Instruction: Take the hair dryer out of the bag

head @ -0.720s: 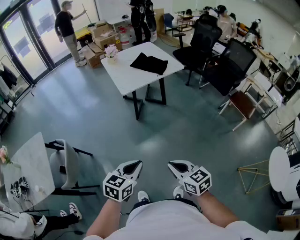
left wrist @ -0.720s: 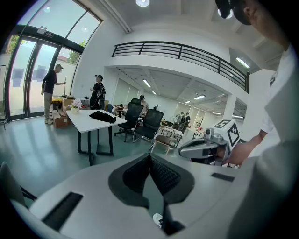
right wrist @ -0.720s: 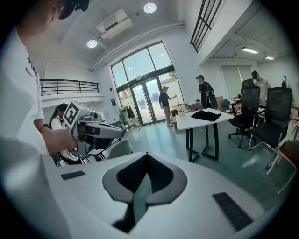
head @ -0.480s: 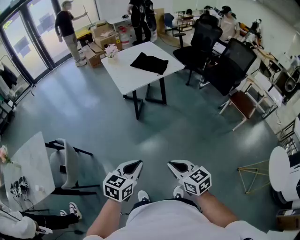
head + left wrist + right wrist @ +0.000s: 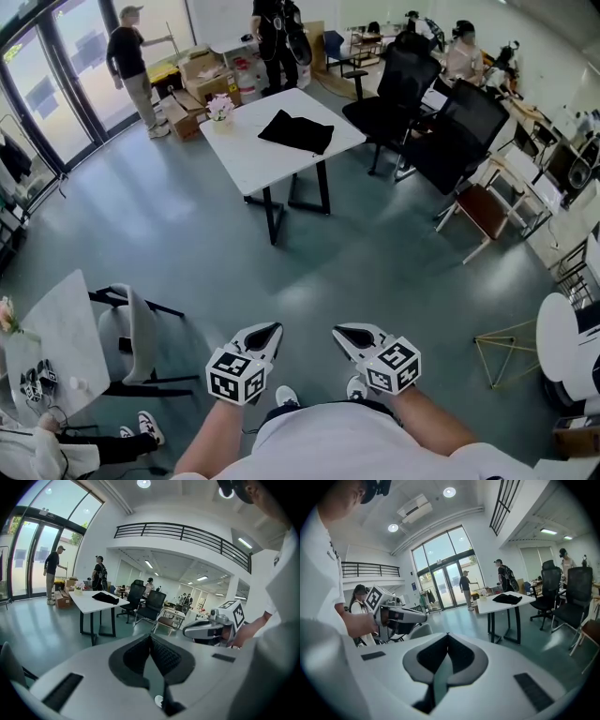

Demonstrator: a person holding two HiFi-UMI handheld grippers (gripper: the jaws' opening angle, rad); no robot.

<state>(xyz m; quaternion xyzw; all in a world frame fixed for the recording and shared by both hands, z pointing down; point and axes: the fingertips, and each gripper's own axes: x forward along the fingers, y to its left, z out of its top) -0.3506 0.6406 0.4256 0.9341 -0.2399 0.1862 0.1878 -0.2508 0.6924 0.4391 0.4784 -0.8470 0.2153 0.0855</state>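
A black bag lies flat on a white table far ahead across the room; it also shows in the left gripper view as the black bag and in the right gripper view as the black bag. No hair dryer is visible. My left gripper and right gripper are held side by side close to my body, over the grey floor, far from the table. Both are shut with nothing between the jaws.
Black office chairs stand right of the table, a wooden chair further right. A white chair and a marble table sit at my left. People and cardboard boxes stand behind the table by the glass doors.
The view has shifted slightly toward the table. The person at the back left has stepped a little. Both grippers keep their place in front of me.
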